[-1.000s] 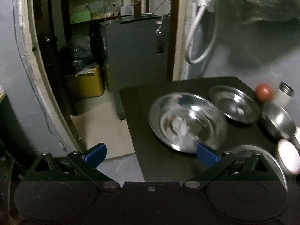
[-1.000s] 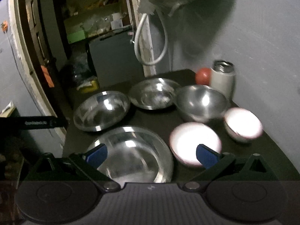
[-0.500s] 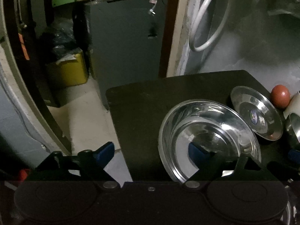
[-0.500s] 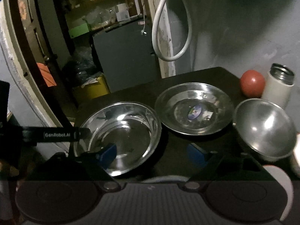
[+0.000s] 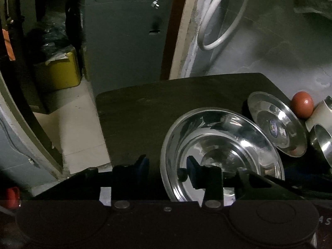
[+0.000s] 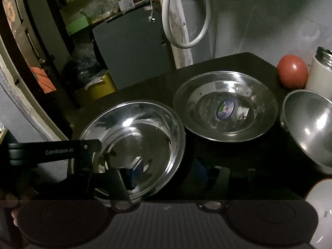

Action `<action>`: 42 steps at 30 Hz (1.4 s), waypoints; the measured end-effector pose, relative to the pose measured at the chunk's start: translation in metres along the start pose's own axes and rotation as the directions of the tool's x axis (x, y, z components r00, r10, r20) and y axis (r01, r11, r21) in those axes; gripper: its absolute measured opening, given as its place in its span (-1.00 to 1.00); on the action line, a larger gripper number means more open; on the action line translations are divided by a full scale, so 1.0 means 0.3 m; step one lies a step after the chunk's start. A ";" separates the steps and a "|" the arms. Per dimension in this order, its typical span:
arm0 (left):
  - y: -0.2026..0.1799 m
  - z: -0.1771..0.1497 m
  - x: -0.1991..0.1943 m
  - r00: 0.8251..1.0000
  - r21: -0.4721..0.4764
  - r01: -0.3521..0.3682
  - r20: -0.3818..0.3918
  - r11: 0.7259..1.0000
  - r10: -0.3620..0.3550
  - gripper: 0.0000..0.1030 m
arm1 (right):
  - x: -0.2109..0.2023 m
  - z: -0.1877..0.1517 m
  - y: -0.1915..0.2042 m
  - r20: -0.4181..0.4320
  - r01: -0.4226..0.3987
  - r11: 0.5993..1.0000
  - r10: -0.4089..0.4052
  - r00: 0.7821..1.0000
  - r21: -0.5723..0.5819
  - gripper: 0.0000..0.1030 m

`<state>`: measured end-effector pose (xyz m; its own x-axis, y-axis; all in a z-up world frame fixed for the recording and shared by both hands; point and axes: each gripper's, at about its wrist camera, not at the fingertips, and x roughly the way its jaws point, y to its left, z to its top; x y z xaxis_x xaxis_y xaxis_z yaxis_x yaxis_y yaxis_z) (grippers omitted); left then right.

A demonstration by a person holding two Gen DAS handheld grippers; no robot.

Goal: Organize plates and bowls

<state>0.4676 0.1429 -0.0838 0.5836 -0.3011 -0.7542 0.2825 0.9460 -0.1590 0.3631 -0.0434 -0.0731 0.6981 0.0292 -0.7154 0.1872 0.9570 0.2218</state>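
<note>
The large steel plate (image 5: 222, 151) lies at the near left of the dark tabletop (image 5: 157, 101), its near rim straddled by both grippers. The left gripper (image 5: 167, 167) is narrowed around the rim, contact not confirmable; the right gripper (image 6: 166, 171) likewise, 1 finger inside. A slick rim may slip and clatter against the stickered plate (image 6: 226, 108) just beside it, or the steel bowl (image 6: 311, 124)

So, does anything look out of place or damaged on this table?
Nothing is spilled or visibly damaged. One oddity: the wide steel plate behind the big steel bowl has an oval label stuck at its centre.
</note>
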 end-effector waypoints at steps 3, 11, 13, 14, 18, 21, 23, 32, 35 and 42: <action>0.003 0.004 0.004 1.000 -0.001 0.018 -0.003 1.000 -0.018 -0.38 | 0.010 -0.002 0.007 -0.011 0.001 1.000 -0.001 1.000 0.002 -0.12; 0.017 0.000 0.008 0.999 -0.019 0.044 0.001 0.999 -0.044 -0.69 | 0.018 -0.010 0.007 -0.023 0.025 0.999 -0.025 0.999 0.022 -0.51; 0.023 0.002 0.009 0.999 -0.026 0.049 0.000 0.998 -0.049 -0.76 | 0.020 -0.010 -0.001 -0.029 0.023 0.999 -0.022 0.999 0.035 -0.59; 0.026 0.002 0.008 0.999 -0.029 0.053 -0.001 0.998 -0.053 -0.77 | 0.019 -0.011 -0.004 -0.029 0.019 0.999 -0.018 0.999 0.042 -0.59; 0.037 -0.007 0.002 0.998 -0.039 0.064 0.007 0.997 -0.064 -0.80 | 0.018 -0.014 -0.012 -0.022 0.007 0.998 -0.006 1.000 0.055 -0.62; 0.047 -0.020 -0.006 0.997 -0.050 0.073 0.015 0.996 -0.073 -0.81 | 0.013 -0.019 -0.017 -0.016 -0.005 0.998 0.006 1.000 0.061 -0.63; 0.049 -0.025 -0.009 0.997 -0.057 0.076 0.015 0.995 -0.076 -0.81 | 0.006 -0.022 -0.017 -0.008 -0.010 0.998 0.010 1.000 0.057 -0.63; 0.035 -0.040 -0.100 0.994 -0.058 0.087 0.063 0.994 -0.084 -0.81 | -0.078 -0.026 -0.008 0.044 -0.029 0.999 0.027 0.999 0.034 -0.63; 0.011 -0.044 -0.152 0.992 -0.047 0.098 0.086 0.994 -0.093 -0.81 | -0.136 -0.029 -0.013 0.069 -0.034 0.999 0.032 0.997 0.031 -0.63; -0.089 -0.077 -0.251 0.986 0.002 0.134 0.099 0.991 -0.134 -0.81 | -0.276 -0.073 -0.073 0.102 -0.025 0.998 0.018 0.995 0.065 -0.63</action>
<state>0.3985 0.1432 -0.0373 0.6127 -0.4352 -0.6596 0.3601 0.8968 -0.2572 0.2861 -0.0603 -0.0332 0.7681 0.0172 -0.6401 0.2144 0.9351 0.2823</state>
